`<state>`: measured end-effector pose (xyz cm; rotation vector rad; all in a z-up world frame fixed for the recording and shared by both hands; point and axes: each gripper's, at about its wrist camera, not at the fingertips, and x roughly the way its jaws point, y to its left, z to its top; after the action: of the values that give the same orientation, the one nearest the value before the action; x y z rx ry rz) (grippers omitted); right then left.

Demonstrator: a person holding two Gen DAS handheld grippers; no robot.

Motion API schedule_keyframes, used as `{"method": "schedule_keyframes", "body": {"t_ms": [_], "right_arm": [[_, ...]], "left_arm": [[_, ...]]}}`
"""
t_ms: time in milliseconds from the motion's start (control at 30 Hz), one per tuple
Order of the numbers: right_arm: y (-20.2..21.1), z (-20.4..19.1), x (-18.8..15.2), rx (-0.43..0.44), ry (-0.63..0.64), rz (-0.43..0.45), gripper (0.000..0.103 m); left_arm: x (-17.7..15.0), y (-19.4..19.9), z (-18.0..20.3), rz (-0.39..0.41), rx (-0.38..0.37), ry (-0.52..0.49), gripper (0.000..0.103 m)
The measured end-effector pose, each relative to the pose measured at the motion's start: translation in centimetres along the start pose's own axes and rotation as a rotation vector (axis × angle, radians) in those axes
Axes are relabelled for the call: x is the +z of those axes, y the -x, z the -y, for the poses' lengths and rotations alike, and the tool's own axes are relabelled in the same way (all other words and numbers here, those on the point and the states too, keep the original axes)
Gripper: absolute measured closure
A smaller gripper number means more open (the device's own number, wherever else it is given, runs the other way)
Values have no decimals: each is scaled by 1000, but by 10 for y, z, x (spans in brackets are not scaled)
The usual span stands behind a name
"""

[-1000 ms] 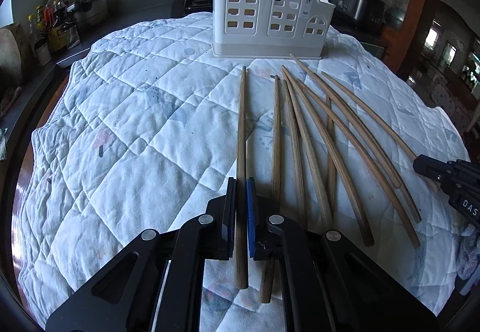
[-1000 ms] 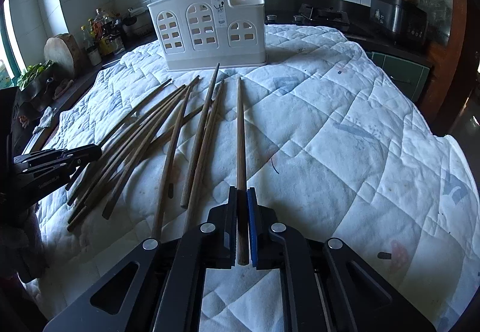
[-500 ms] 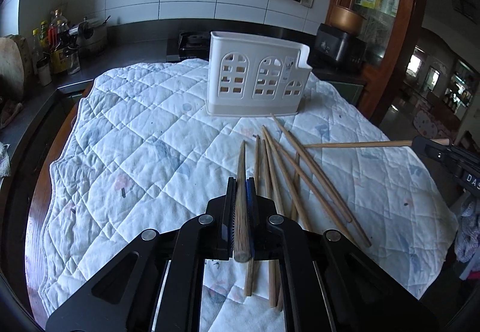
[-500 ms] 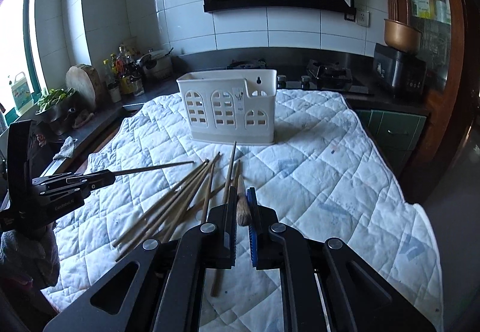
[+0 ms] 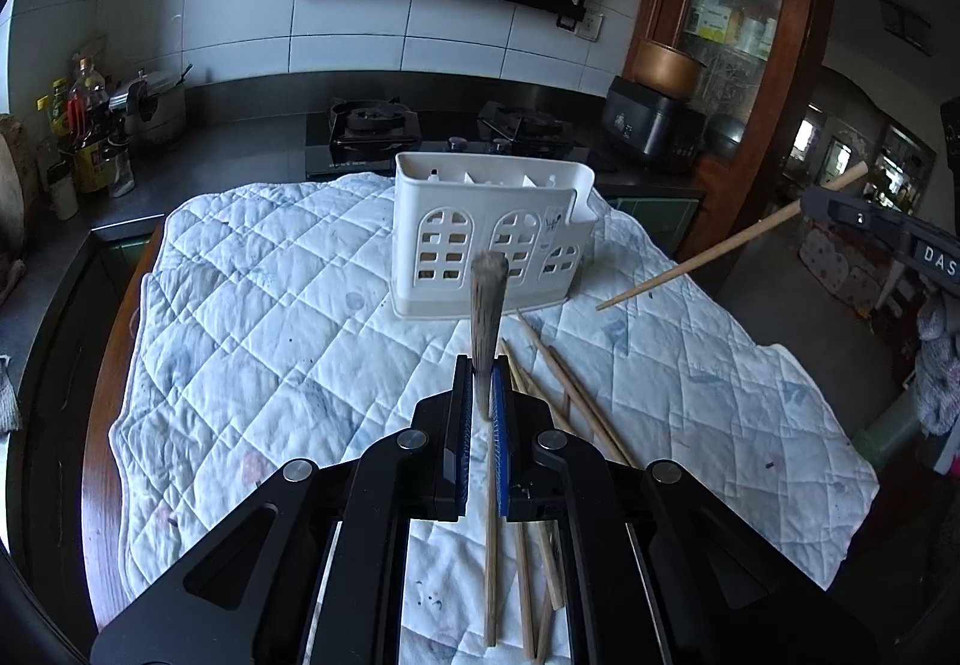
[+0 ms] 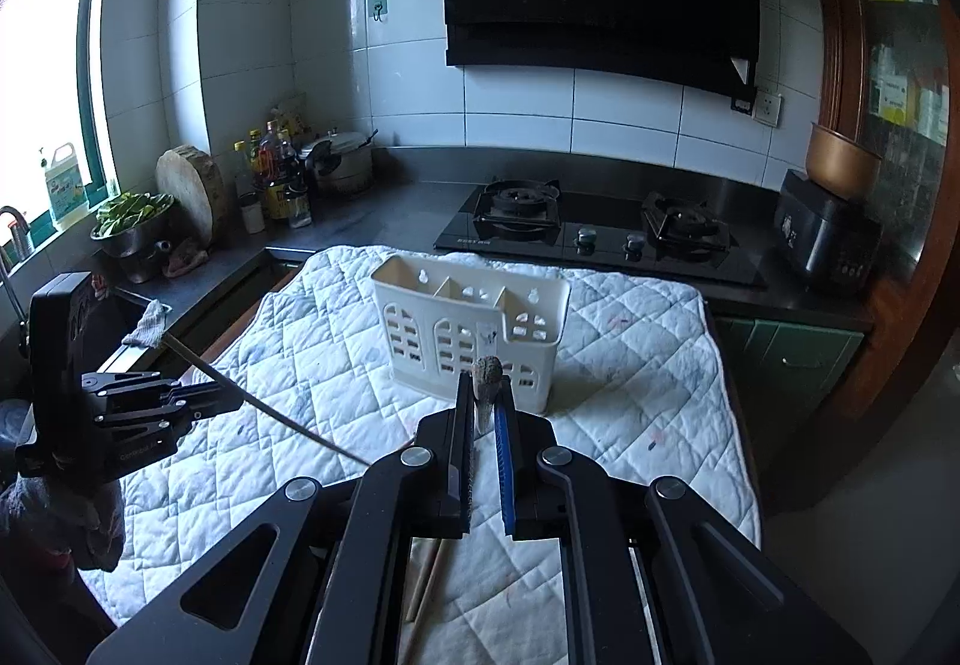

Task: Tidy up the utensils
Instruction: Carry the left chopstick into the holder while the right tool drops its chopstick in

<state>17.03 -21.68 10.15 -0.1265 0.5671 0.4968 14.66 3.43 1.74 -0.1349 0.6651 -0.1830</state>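
Left wrist: both grippers (image 5: 480, 365) (image 6: 483, 386) clamp chopsticks (image 5: 487, 299) above loose chopsticks (image 5: 576, 395) before caddy (image 5: 492, 239).

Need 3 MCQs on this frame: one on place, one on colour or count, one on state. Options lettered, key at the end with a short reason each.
1. Where does the caddy stand?
A. on the quilt
B. on the stove
C. on the floor

2. How many sections does the caddy show from above?
A. one
B. three
C. five

3. What is the left hand-held gripper doing?
A. open over the quilt
B. shut on a chopstick
C. shut on a cloth

Key:
1 A: the caddy's base sits on the quilt, with the stove behind it.
2 B: in the right wrist view two dividers split the top into three sections.
3 B: in the left wrist view the pads clamp a chopstick whose end points up toward the camera. The right hand-held gripper likewise holds its own chopstick.
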Motion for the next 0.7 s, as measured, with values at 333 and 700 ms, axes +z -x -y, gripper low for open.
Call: {"method": "schedule_keyframes", "body": {"t_ms": [333, 700], "right_arm": [[-34, 37, 86, -40, -23, -50, 96], [-98, 46, 93, -39, -33, -128, 96]], "left_arm": [[89, 18, 9, 95, -29, -40, 98], [182, -2, 15, 228, 85, -55, 98]]}}
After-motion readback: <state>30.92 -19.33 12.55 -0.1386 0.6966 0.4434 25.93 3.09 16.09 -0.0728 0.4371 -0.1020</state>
